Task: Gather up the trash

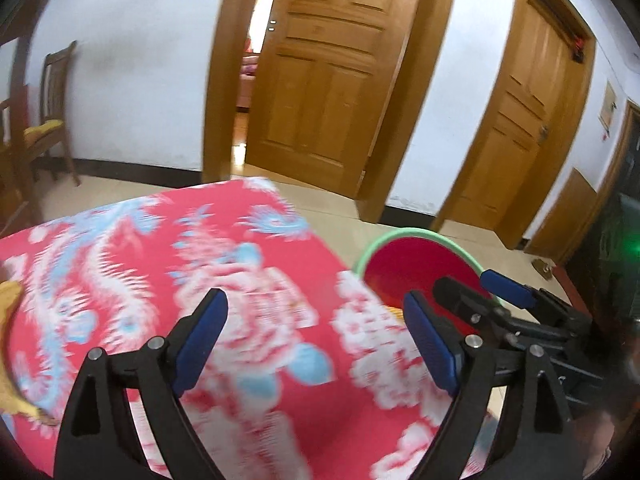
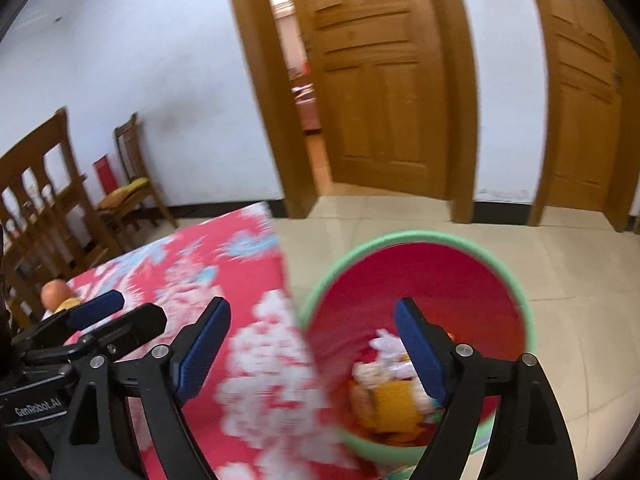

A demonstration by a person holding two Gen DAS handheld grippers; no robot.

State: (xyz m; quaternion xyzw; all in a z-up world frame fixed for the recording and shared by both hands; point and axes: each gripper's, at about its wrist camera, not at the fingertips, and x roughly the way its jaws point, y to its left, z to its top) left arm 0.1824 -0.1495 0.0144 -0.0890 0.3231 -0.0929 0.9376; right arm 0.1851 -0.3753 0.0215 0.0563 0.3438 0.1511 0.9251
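A red bin with a green rim [image 2: 420, 276] stands on the floor beside the table's right edge; it holds several pieces of trash [image 2: 392, 388], white and yellow. My right gripper [image 2: 312, 356] is open and empty, held above the table edge and the bin's mouth. My left gripper [image 1: 316, 340] is open and empty above the red flowered tablecloth [image 1: 168, 264]. The bin [image 1: 408, 256] and the right gripper [image 1: 492, 292] show at the right of the left wrist view. A yellow peel-like scrap [image 1: 10, 344] lies at the table's left edge. The left gripper [image 2: 104, 312] shows at the left.
An orange round object [image 2: 56, 294] lies at the table's far left. Wooden chairs [image 2: 132, 184] stand by the white wall on the left. An open wooden door [image 2: 368, 80] and a shut one [image 2: 588, 92] are behind. The floor [image 2: 580, 280] is beige tile.
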